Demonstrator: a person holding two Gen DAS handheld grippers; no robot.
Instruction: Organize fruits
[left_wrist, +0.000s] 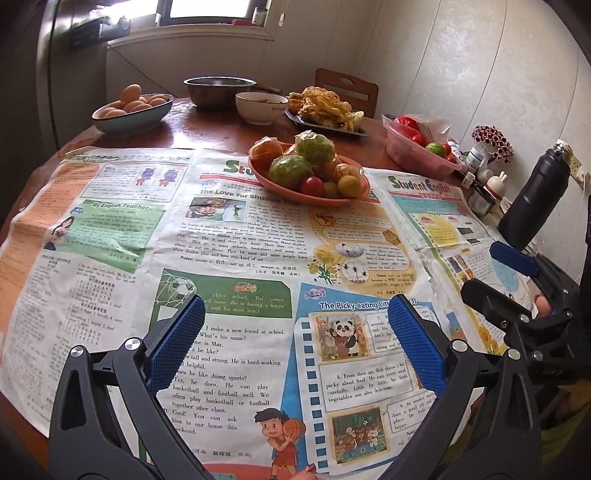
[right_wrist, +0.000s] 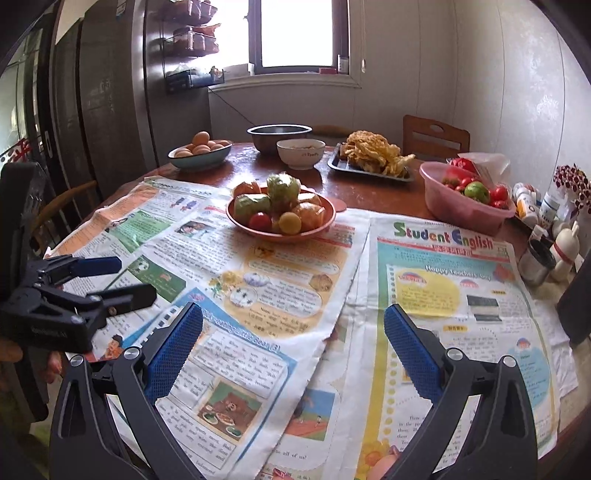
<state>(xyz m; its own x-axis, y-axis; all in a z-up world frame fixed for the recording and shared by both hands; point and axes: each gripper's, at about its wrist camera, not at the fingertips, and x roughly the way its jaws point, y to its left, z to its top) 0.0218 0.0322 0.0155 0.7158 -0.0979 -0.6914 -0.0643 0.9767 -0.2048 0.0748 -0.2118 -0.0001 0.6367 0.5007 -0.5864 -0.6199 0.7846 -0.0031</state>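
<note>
- Hovering low over the newspaper-covered table with nothing between the blue textured pads: left gripper (left_wrist: 295, 321), jaws spread wide.
- Hovering likewise, wide open and empty: right gripper (right_wrist: 293, 328), also showing at the right edge of the left wrist view (left_wrist: 517, 280), its blue-tipped fingers apart.
- Appearing at the left edge of the right wrist view: the left gripper again (right_wrist: 110, 280), fingers parted, gripping nothing.
- Lying directly beneath both tools: colourful English-language student newspaper sheets (left_wrist: 236, 251), spread flat and overlapping.
- Sitting well ahead of both grippers, on the far edge of the paper: shallow orange-red round plastic bowl (right_wrist: 325, 221), untouched.
- Resting piled inside that bowl: two green wrapped round fruits (right_wrist: 282, 190), wrapped orange citrus fruits (right_wrist: 308, 214), a small red tomato-like fruit (right_wrist: 259, 220) and a small yellow round fruit (right_wrist: 290, 222).
- Standing ahead and to the right of the right gripper: translucent pink plastic tub (right_wrist: 454, 208) containing red and green produce.
- Waiting further back on the brown wooden table (right_wrist: 369, 192): teal bowl of brown eggs (right_wrist: 199, 153), steel mixing bowl (right_wrist: 279, 134), white ceramic bowl (right_wrist: 301, 153) and a dark tray of fried golden food (right_wrist: 373, 155).
- Standing to the right of the left gripper, beyond the right gripper: dark matte bottle (left_wrist: 535, 199).
</note>
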